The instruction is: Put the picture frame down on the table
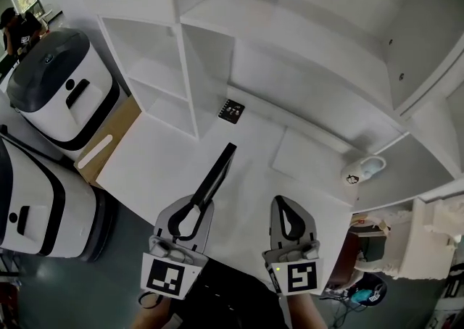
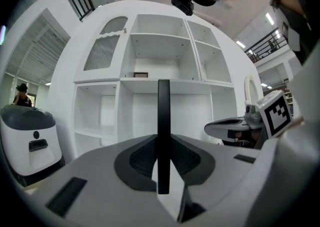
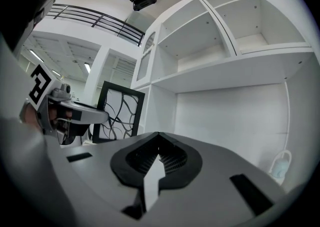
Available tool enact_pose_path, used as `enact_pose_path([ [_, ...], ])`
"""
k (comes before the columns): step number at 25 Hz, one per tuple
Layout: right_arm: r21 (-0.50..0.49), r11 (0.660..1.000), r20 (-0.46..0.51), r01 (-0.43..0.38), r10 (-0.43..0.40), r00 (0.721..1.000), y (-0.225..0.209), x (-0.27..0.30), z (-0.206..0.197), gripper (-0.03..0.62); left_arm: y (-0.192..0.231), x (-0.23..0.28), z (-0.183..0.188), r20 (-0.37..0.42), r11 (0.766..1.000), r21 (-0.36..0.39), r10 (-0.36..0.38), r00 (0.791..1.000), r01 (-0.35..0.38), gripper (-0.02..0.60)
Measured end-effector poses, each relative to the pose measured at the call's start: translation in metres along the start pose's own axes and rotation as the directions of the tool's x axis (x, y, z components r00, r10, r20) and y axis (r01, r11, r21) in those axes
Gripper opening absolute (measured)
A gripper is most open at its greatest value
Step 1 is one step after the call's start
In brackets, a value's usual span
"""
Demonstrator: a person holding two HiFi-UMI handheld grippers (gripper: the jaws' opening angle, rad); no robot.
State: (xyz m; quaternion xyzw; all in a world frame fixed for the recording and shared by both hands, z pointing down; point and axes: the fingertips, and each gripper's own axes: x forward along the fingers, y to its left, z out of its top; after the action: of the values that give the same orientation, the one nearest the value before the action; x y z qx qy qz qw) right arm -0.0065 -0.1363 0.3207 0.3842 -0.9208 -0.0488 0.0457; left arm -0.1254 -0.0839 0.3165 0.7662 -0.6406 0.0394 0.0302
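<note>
L gripper (image 1: 197, 208), lower centre of head view: jaws clamped on the lower edge of a black picture frame (image 1: 220, 169), held upright & edge-on over a white table (image 1: 304, 164). R gripper (image 1: 289, 208) just beside it, lower right: jaws pressed together, nothing between. Beyond, a white shelf unit (image 1: 181, 67) across the top; two white-and-black appliances (image 1: 61, 88) at left edge.

Black-bordered picture frame (image 3: 120, 113); panel apparently white with black curving lines. White surface (image 1: 304, 153), white shelf unit (image 1: 290, 30).
</note>
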Motion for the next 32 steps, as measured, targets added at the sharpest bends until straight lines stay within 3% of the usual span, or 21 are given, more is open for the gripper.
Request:
enact_pose_path([
  [8,0.012,0.998,-0.027,0.056,-0.056,0.998,-0.011,0.008,-0.009,0.001,0.000,0.031,-0.008,-0.034,0.993,-0.001,-0.122,0.992,0.122,0.067],
  [15,0.043,0.997,-0.053,0.066,-0.063,0.997,-0.009,0.025,-0.020,0.002,0.004,0.053,-0.018,-0.068,0.973,0.003,-0.232,0.970,0.232,0.067],
  [23,0.088,0.992,-0.085,0.091,-0.084,0.993,-0.004,0.048,-0.033,0.001,0.005,0.068,-0.025,-0.097,0.927,0.008,-0.372,0.923,0.374,0.067],
  [32,0.156,0.983,-0.141,0.095,-0.073,0.987,-0.004,0.071,-0.049,0.071,-0.001,0.077,-0.031,-0.115,0.863,0.015,-0.501,0.858,0.506,0.067],
])
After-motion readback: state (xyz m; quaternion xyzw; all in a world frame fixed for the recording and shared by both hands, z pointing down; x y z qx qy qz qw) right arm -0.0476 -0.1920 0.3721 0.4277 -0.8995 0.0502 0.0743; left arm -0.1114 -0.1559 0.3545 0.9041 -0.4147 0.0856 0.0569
